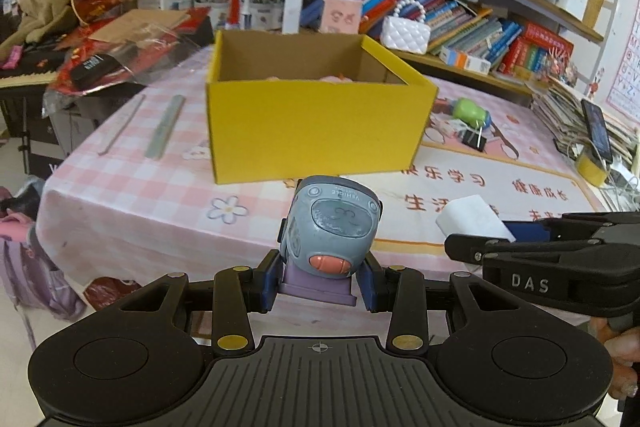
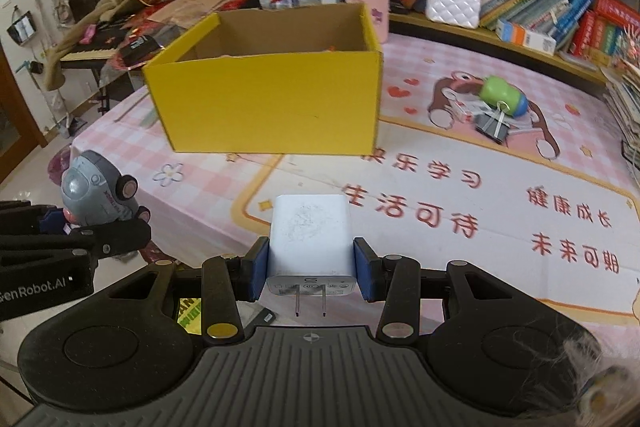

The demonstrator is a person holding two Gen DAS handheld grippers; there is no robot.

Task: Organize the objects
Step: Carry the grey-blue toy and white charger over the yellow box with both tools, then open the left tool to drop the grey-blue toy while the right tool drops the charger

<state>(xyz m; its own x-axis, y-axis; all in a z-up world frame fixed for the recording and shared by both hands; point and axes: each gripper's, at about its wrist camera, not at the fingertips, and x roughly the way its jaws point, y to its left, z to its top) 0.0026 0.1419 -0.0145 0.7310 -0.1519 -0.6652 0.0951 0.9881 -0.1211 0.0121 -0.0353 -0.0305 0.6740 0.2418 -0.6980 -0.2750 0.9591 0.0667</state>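
Both tongs are loaded up here. Left tongs are clamped on the purple base of a little grey toy vehicle, right tongs are squeezing a white charger plug — prongs pointing back at the camera. Both are held above the near edge of the pink tabletop, with the open yellow box sitting just ahead — something pinkish inside, can't tell what.

The right gripper clamps a white plastic plug-in charger block between its blue pads, prongs pointing back at the camera. Beyond the charger stands an open yellow cardboard box on the pink checked tablecloth. Left of the charger, the left gripper holds a grey-blue toy vehicle. Right of the box lies a green egg-shaped toy.
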